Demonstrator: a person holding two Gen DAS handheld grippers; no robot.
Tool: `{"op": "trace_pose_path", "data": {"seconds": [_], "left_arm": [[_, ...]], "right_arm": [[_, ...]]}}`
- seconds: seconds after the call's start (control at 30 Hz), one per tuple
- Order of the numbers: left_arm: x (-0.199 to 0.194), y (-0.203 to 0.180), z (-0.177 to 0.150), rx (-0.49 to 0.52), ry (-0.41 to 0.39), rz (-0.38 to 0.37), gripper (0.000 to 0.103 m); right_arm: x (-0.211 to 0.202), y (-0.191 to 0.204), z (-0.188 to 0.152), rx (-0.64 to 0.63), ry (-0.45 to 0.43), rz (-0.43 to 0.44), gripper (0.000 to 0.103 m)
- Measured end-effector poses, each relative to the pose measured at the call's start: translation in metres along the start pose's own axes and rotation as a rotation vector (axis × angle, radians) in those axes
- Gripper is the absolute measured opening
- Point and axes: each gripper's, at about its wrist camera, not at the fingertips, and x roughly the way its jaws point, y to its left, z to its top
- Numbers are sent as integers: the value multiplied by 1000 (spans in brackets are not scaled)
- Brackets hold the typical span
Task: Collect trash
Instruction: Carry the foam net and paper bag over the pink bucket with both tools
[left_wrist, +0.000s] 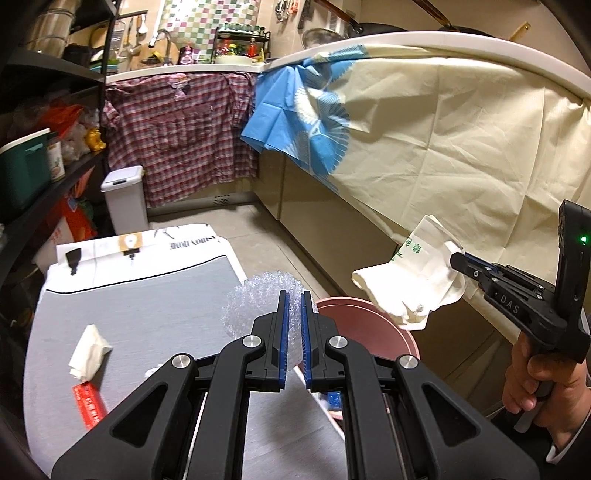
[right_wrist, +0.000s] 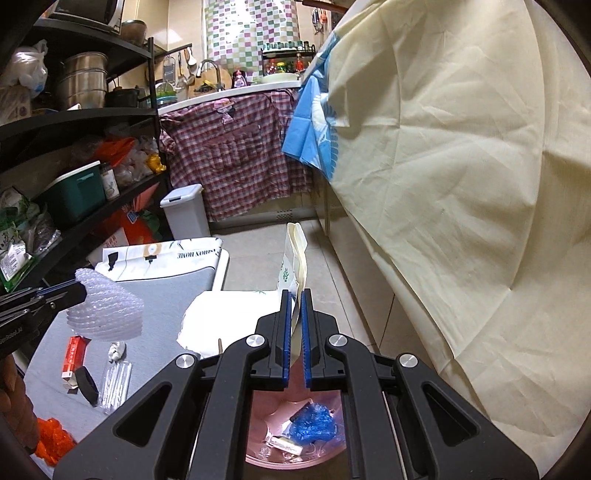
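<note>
My left gripper (left_wrist: 294, 295) is shut on a wad of clear bubble wrap (left_wrist: 255, 306), held over the grey table's right edge beside the pink bin (left_wrist: 373, 325). That bubble wrap (right_wrist: 107, 314) shows in the right wrist view too, pinched by the left gripper (right_wrist: 79, 291). My right gripper (right_wrist: 294, 295) is shut on a cream paper bag (right_wrist: 295, 254) with green print, held above the pink bin (right_wrist: 295, 439). In the left wrist view the same paper bag (left_wrist: 410, 280) hangs from the right gripper (left_wrist: 456, 260) just over the bin.
On the grey table (left_wrist: 147, 295) lie a crumpled white tissue (left_wrist: 88, 350) and a red packet (left_wrist: 88, 404). The right wrist view adds a black disc (right_wrist: 86, 384), a clear packet (right_wrist: 116, 380) and orange plastic (right_wrist: 55, 439). Blue plastic trash (right_wrist: 314, 424) lies in the bin. A cloth-draped counter (left_wrist: 443, 147) runs along the right.
</note>
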Motion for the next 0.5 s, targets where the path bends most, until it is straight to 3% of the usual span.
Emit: {"op": "trace_pose_path", "data": {"seconds": [0.5], "left_arm": [[49, -31, -7, 26, 66, -43, 6]], "right_arm": [[22, -13, -9, -19, 88, -45, 6]]}}
